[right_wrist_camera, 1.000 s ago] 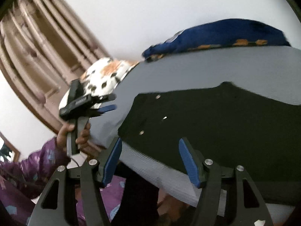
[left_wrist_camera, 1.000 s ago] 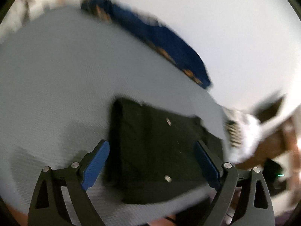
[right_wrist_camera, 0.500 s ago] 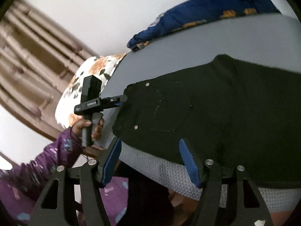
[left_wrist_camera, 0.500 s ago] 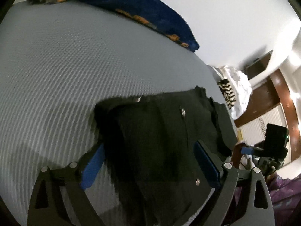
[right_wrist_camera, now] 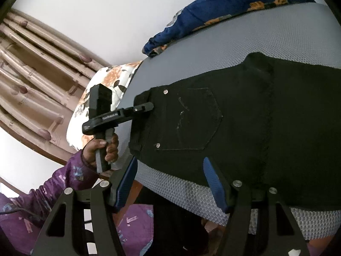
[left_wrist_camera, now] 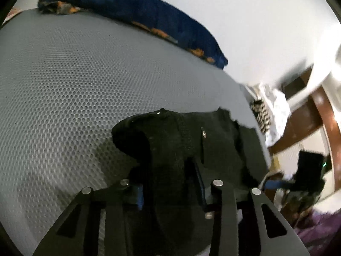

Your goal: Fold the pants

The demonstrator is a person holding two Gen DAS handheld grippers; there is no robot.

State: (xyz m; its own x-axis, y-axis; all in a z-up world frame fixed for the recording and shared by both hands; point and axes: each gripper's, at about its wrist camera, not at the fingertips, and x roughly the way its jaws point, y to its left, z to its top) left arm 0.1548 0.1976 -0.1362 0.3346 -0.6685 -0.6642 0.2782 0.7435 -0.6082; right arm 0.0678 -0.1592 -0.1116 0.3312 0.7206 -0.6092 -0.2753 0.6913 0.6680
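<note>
My left claw (left_wrist_camera: 170, 189) is clamped on the waistband of the black pants (right_wrist_camera: 245, 128), which lie flat on the grey mattress (left_wrist_camera: 74, 85) straight ahead of me; my right claw (right_wrist_camera: 170, 183) hangs spread apart just before their near edge

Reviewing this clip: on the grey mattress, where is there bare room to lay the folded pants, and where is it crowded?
Bare grey mattress runs between the black pants and the blue blanket along the far edge. The near edge is crowded: the left gripper is clamped on the waistband, and the open right gripper hovers over a narrow bare strip.
</note>
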